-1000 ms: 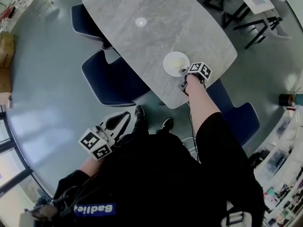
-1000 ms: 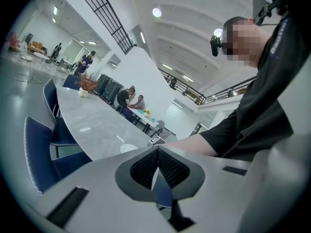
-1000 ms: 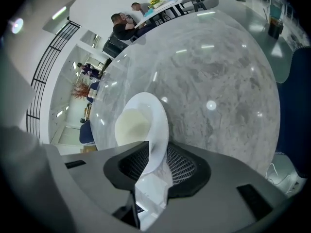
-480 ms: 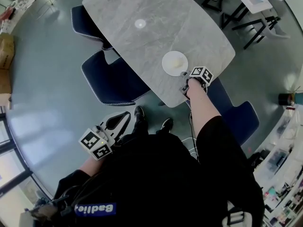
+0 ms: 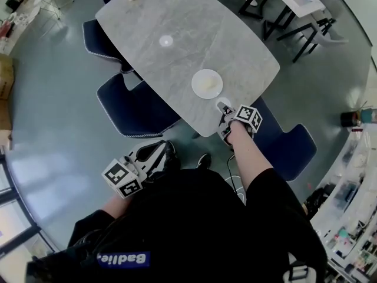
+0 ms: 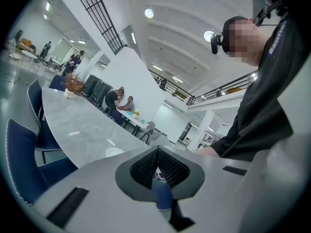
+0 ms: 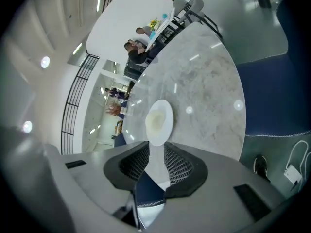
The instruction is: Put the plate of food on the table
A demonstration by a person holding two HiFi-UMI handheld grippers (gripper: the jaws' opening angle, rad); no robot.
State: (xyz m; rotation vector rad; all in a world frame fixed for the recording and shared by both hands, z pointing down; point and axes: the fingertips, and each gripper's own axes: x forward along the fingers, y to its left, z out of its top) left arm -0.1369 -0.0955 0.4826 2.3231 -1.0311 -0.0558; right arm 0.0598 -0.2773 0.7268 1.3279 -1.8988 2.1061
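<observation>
Currently plate of food (image 5: 207, 83) flat on table (image 5: 235, 52), near its edge closest to the person. Right gripper (image 5: 224, 108) just short of plate, jaws apart, empty. Left gripper (image 5: 152, 151) off table, jaws closed, empty.

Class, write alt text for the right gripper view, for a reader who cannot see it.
A white plate of pale food sits on a grey marble table, just beyond the open, empty right tongs. A blue chair stands beside the table.
</observation>
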